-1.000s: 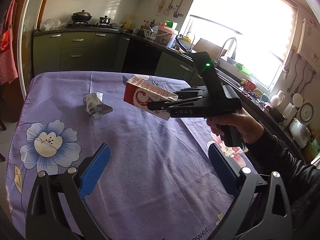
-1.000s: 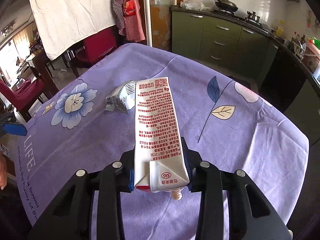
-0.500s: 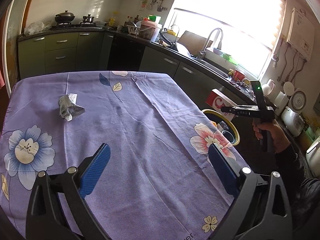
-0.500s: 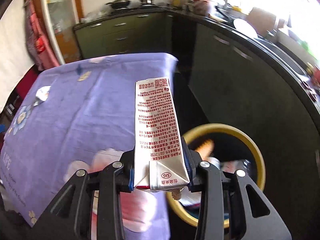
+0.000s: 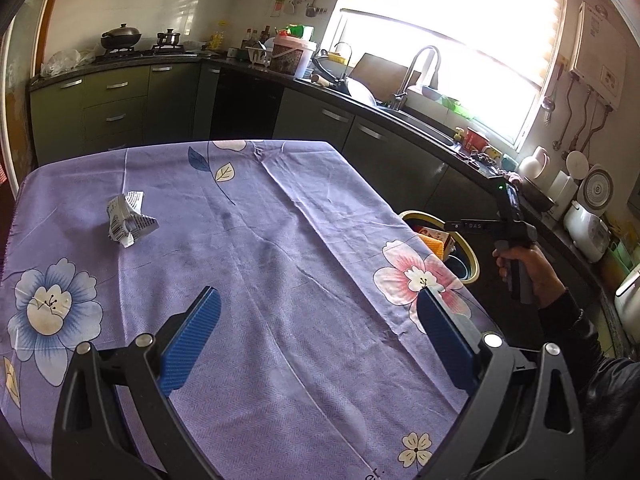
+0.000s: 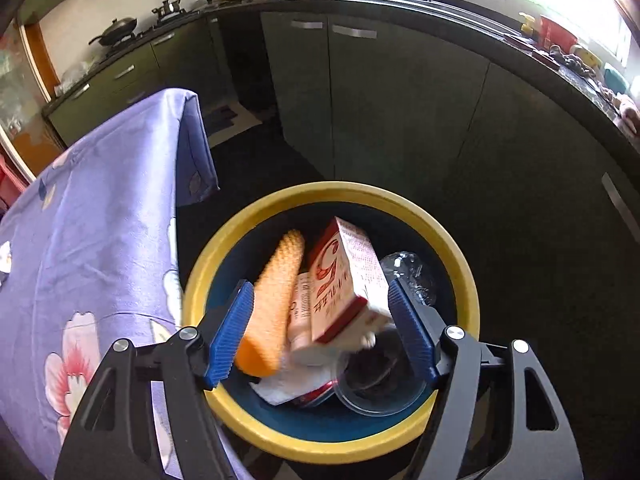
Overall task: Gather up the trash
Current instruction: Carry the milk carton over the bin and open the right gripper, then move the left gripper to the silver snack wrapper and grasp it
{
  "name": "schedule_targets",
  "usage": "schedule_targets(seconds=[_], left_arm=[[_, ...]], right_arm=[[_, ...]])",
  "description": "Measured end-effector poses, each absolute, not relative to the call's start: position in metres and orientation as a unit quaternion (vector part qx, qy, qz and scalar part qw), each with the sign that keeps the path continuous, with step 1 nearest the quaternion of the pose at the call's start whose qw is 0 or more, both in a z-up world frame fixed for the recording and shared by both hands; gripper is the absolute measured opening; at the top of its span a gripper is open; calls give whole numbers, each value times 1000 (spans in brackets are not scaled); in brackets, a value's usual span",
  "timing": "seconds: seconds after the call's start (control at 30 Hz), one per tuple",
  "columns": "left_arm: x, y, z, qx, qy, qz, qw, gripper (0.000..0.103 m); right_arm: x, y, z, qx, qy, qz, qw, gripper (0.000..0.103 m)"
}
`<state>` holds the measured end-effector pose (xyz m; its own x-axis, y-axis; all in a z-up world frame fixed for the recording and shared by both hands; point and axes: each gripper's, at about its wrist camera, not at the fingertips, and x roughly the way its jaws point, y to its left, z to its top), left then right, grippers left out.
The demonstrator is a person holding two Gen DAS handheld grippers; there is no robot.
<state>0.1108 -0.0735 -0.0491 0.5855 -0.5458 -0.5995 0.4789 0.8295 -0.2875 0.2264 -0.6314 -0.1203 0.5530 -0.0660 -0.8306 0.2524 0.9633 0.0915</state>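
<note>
My right gripper (image 6: pixel 322 330) hangs over a yellow-rimmed bin (image 6: pixel 248 232), its jaws opening. The red and white carton (image 6: pixel 340 276) has left the pads and lies tilted in the bin on other trash, blurred. In the left wrist view the right gripper (image 5: pixel 454 226) is a dark bar above the bin (image 5: pixel 472 258) beside the table. A crumpled silver wrapper (image 5: pixel 128 220) lies on the purple flowered tablecloth (image 5: pixel 260 260) at the far left. My left gripper (image 5: pixel 316 336) stands open above the near part of the table with nothing between its fingers.
The bin also holds an orange ridged piece (image 6: pixel 276 296), a clear plastic cup (image 6: pixel 376 384) and white paper (image 6: pixel 296 384). Dark green cabinets (image 6: pixel 380 112) run close behind the bin. A person's hand and dark sleeve (image 5: pixel 560 292) reach in from the right.
The right gripper swung the carton from above the table to over the bin, then its jaws parted and the carton dropped in. The left gripper shifted slightly.
</note>
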Motion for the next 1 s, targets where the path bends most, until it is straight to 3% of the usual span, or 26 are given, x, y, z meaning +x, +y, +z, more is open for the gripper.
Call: schedule_targets(seconds=[0.4, 1.0], left_arm=[[144, -47, -61, -42, 381, -201, 901, 94], [318, 4, -88, -72, 507, -62, 857, 94]], right_arm=[[148, -533, -81, 61, 416, -28, 907, 75], [163, -507, -102, 49, 425, 8, 904, 75]])
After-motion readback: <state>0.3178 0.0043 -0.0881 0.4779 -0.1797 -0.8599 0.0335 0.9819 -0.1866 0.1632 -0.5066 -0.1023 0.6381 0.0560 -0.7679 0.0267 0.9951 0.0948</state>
